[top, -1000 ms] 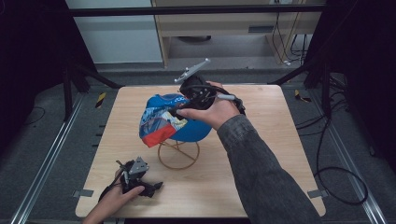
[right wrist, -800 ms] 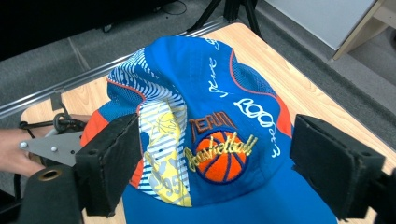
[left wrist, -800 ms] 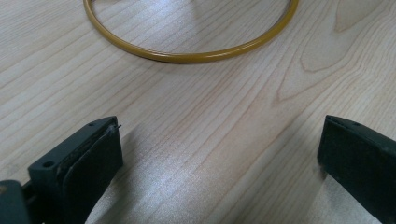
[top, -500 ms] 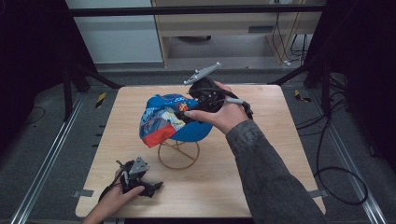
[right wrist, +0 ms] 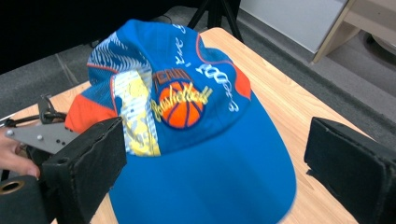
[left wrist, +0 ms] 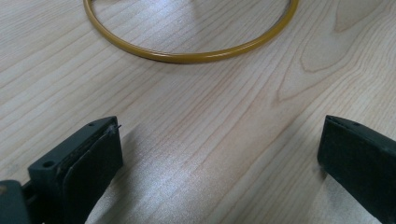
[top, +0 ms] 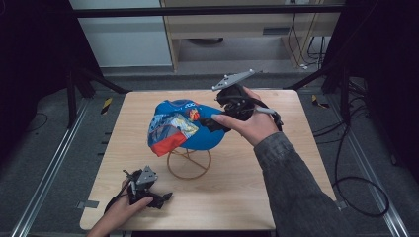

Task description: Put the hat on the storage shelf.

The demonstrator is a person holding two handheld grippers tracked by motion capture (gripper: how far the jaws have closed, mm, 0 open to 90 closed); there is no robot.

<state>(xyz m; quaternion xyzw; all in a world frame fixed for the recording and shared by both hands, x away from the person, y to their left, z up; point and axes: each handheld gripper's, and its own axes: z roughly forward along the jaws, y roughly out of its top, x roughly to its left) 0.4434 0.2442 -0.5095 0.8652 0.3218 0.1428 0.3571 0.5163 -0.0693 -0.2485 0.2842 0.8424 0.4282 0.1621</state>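
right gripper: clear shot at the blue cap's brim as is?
Probably yes. The right gripper hovers with jaws open either side of the blue basketball cap, which sits on a gold wire stand; nothing lies between the jaws and the brim.

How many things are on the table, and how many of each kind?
Caps: 1, the blue cap
Wire stands: 1, the gold wire stand under the cap
Grippers: 2, the left gripper low on the table, the right gripper by the cap's brim, both with fingers apart
Total: 4
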